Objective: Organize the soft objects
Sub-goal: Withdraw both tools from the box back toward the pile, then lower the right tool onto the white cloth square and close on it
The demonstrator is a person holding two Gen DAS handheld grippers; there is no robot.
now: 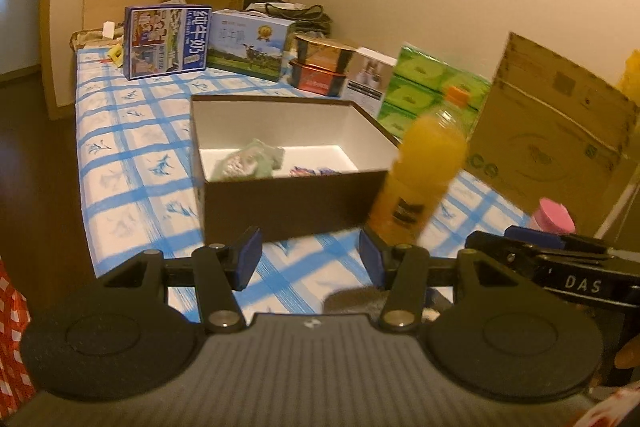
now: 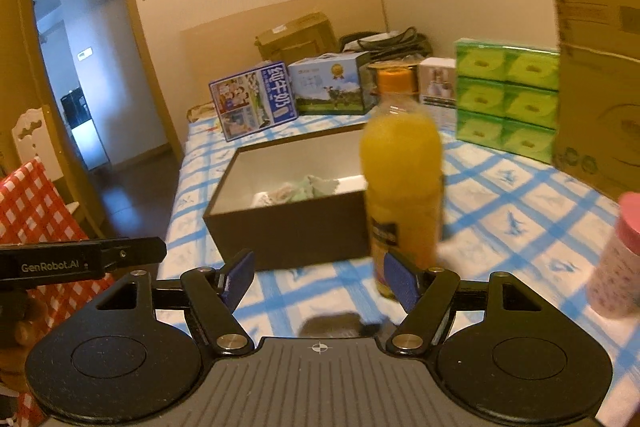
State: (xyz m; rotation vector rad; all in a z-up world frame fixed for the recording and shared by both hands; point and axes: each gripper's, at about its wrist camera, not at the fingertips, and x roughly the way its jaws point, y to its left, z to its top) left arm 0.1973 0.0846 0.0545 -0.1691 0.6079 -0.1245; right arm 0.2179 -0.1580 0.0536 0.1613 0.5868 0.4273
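A brown box [image 1: 280, 203] is seen open on the blue-checked tablecloth [image 1: 132, 155], with a crumpled greenish soft item [image 1: 250, 159] already lying inside against the left part of its white floor, and a small colourful packet [image 1: 316, 171] beside it, too blurred to be identified. So the task is judged partly done: at least one soft thing is boxed. The left gripper [image 1: 310, 259] is held with jaws apart and nothing between the blue pads; the right gripper [image 2: 318, 277] is likewise spread and empty. Both are kept short of the box, above the near table edge. An orange juice bottle [image 2: 402, 183] stands upright just in front of the box's right corner, near the right gripper's right pad but apparently not clamped. A pink-lidded cup [image 2: 618, 259] is seen at the far right. No loose soft item is visible on the cloth outside the box; green tissue packs [image 2: 506, 99] stacked at the back may count as soft, which cannot be told. What remains is judged unclear: possibly more items out of view are still to be fetched.
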